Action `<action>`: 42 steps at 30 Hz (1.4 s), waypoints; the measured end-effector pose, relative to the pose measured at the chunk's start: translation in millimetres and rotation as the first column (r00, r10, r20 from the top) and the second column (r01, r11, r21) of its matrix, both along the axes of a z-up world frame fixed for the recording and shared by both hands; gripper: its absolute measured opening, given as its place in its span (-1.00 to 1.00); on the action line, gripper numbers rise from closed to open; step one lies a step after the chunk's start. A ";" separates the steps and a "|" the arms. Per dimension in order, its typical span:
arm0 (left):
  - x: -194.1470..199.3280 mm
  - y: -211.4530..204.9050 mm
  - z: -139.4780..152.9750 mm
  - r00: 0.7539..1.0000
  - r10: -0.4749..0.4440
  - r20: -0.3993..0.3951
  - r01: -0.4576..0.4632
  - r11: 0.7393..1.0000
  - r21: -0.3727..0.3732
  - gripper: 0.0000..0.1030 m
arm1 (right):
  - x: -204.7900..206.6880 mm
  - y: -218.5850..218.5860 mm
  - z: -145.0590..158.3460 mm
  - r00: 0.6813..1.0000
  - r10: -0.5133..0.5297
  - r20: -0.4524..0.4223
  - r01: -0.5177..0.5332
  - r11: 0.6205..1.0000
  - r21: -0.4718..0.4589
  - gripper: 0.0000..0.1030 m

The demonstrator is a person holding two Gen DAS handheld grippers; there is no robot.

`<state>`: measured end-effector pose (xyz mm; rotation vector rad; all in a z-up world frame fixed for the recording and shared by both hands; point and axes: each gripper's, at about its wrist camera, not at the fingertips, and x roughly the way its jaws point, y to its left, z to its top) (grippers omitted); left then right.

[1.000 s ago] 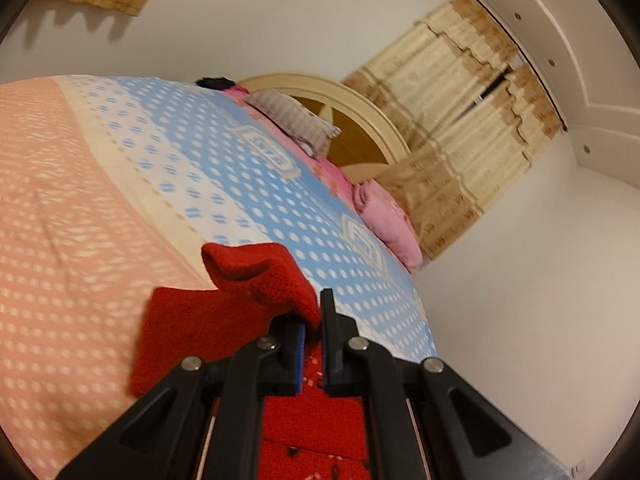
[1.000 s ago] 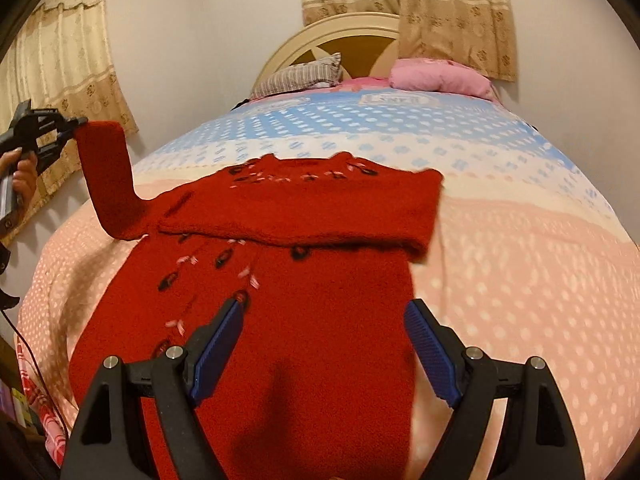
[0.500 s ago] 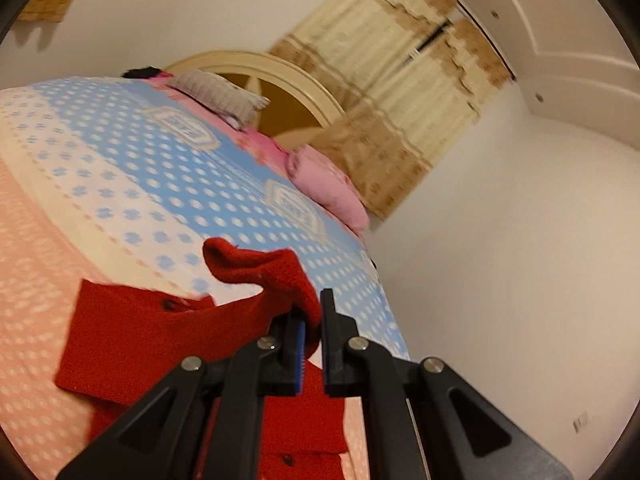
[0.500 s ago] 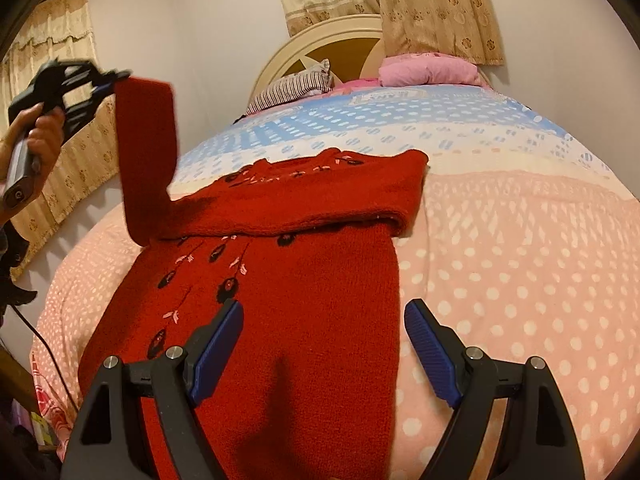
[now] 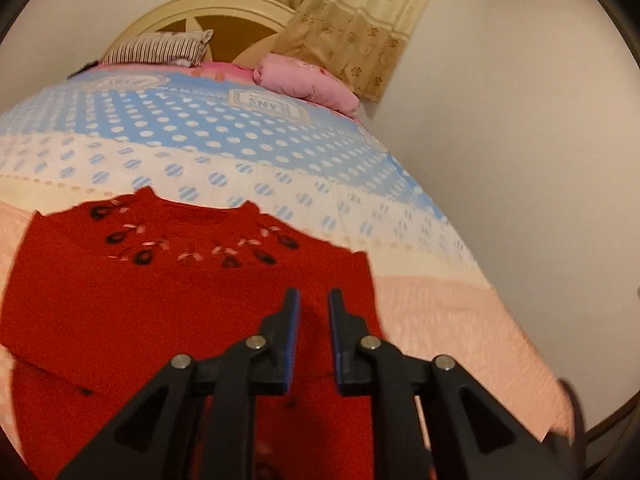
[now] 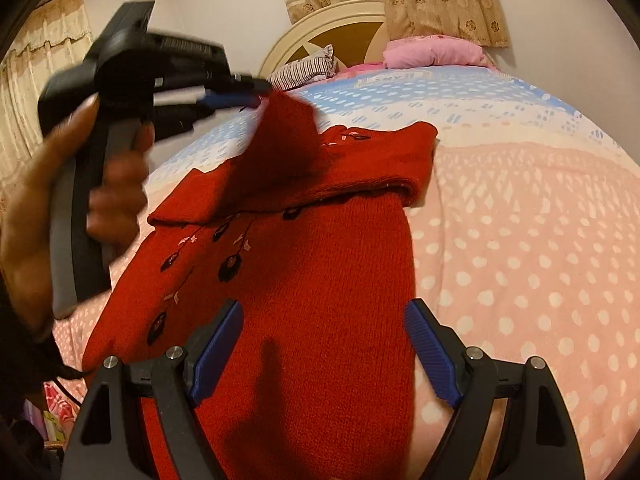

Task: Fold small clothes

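Sweater [image 6: 312, 280] lying under both grippers on the bed [image 6: 520, 240]
Left gripper [image 5: 313, 300] jaws just been opening, nothing between them now; right gripper [image 6: 324, 320] hanging wide open, empty; pillows [image 5: 308, 80] sitting far ahead.

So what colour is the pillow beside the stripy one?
Pink. The pillow shows best in the left wrist view.

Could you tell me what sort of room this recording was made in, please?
It looks like a home bedroom. A red sweater lies on a bed with a polka-dot cover, a curved headboard with pillows against it, and patterned curtains behind.
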<state>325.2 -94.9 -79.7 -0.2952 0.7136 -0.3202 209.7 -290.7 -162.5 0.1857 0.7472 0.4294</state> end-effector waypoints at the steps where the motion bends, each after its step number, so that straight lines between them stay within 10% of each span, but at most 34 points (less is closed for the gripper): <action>1: -10.0 12.2 2.0 1.000 0.003 0.018 -0.003 1.000 0.016 -0.33 | 0.7 -0.7 -0.9 1.000 0.000 -0.005 0.000 1.000 0.004 0.62; 4: -40.7 40.9 6.2 0.995 0.051 0.086 -0.056 0.997 0.057 0.59 | 1.1 -3.2 -2.1 1.000 -0.004 -0.007 0.004 1.000 0.020 0.65; 7: -70.8 78.7 1.8 0.976 0.143 0.162 -0.165 0.977 0.135 0.87 | 0.2 -5.9 -2.1 1.000 -0.008 -0.002 0.008 0.999 0.039 0.65; 12: -85.2 131.4 -30.9 0.957 0.274 0.093 -0.289 0.919 0.267 0.88 | -3.7 -7.0 6.8 0.999 -0.034 0.024 0.033 0.999 0.027 0.65; 18: -76.0 157.7 -64.3 0.936 0.351 -0.038 -0.336 0.918 0.213 0.88 | 20.5 -4.1 47.5 1.000 -0.019 -0.016 0.021 0.996 0.088 0.57; 22: -77.2 161.7 -77.4 0.926 0.360 -0.110 -0.340 0.926 0.164 0.88 | 55.5 14.4 50.5 0.997 -0.028 -0.079 0.032 0.998 0.053 0.12; 27: -78.9 171.6 -84.1 0.918 0.369 -0.144 -0.358 0.929 0.096 0.89 | 104.7 38.6 18.5 0.980 -0.062 -0.190 0.061 0.998 -0.015 0.08; 30: -78.0 177.4 -87.1 0.917 0.366 -0.162 -0.361 0.931 0.058 0.90 | 120.7 46.7 1.0 0.967 -0.063 -0.248 0.062 0.998 -0.010 -0.55; 42: -74.4 173.0 -84.4 0.924 0.347 -0.158 -0.339 0.938 0.075 0.98 | 104.2 68.6 106.4 0.995 -0.044 0.085 0.060 0.979 -0.194 -0.72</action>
